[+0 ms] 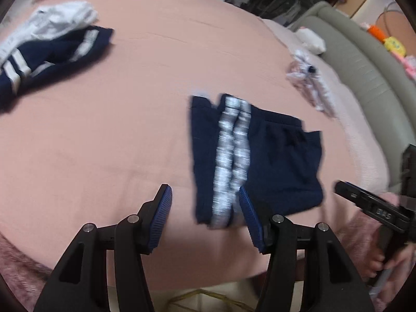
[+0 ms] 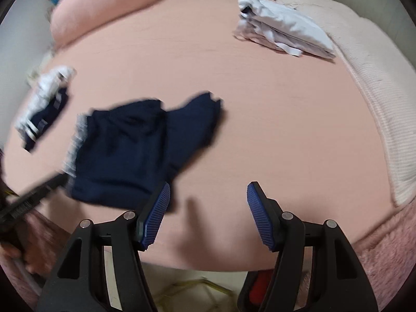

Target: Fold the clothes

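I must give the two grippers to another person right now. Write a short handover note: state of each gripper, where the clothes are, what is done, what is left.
Left gripper: open, holds nothing, above the near edge of the navy shorts.
Right gripper: open, holds nothing, over bare pink sheet just right of the shorts.
Navy shorts: lie flat near the front of the bed, folded over with the white side stripes on top.
Folded white pile: far right of the bed.
Heap of navy and white clothes: far left, not yet folded.
Done: the pile; the shorts look at least partly folded.
Left: finish or set aside the shorts, then fold the heap.
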`<state>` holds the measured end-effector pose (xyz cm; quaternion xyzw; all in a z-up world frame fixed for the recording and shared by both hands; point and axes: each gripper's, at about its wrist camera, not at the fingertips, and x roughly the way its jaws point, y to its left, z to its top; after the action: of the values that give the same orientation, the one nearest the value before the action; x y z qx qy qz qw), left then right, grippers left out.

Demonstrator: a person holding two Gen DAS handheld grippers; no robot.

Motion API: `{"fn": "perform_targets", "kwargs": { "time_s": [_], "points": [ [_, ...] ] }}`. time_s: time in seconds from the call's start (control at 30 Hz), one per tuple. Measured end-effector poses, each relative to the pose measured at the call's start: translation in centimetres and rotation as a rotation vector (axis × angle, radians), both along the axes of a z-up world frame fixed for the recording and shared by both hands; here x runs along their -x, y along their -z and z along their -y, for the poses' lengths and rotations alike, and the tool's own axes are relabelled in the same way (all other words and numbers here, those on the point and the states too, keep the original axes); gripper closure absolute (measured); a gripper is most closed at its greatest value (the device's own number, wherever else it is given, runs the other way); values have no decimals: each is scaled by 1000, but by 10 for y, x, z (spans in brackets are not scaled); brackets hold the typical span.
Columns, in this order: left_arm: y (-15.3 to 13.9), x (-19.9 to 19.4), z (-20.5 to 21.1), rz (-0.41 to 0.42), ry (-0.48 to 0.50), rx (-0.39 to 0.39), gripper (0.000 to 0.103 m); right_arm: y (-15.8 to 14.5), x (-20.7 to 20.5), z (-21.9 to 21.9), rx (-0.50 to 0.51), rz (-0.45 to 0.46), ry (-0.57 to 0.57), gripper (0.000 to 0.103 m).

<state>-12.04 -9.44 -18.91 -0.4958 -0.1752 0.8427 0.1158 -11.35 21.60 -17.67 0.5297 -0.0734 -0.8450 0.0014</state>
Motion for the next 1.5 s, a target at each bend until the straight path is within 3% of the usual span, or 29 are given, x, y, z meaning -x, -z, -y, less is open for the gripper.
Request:
{"fn": "perform_targets", "kwargs": {
  "time_s": [0.13,0.27,0.43,0.63,0.7,0.73,0.83,0.97,1.2,1.23,1.37,1.5],
  "points": [
    [8,4,-11,17,53,86,47,10,0,10,22,-28,-47,40],
    [1,6,-12,21,4,166,47,14,-4,9,-11,-17,-48,40],
    [-10,15,-16,22,-24,172,47,19,-10,7,-53,-3,-49,40],
    [-12,21,-38,55,27,185,47,5,-8,39,-41,-107,-166,40],
    [-5,20,-39,99,19,257,47,22,-2,45,-105,-53,-187,40],
    [-2,20,-37,114,6,281,47,24,0,41,-88,-35,-173,39],
    [-2,17,-16,117,-51,218,45,30,6,27,-29,17,-125,39],
    [-6,18,-6,116,-91,172,45,19,7,9,6,-11,-81,39],
    [-24,28,-23,14,-27,132,46,-7,14,27,48,-82,-119,39],
    [-18,30,-20,33,-28,113,46,-9,20,30,36,-85,-132,39],
    [-5,44,-17,71,-34,85,46,14,53,41,-14,-10,-191,39],
    [1,55,-18,73,-47,74,46,29,72,39,-22,3,-170,38]
  ]
}}
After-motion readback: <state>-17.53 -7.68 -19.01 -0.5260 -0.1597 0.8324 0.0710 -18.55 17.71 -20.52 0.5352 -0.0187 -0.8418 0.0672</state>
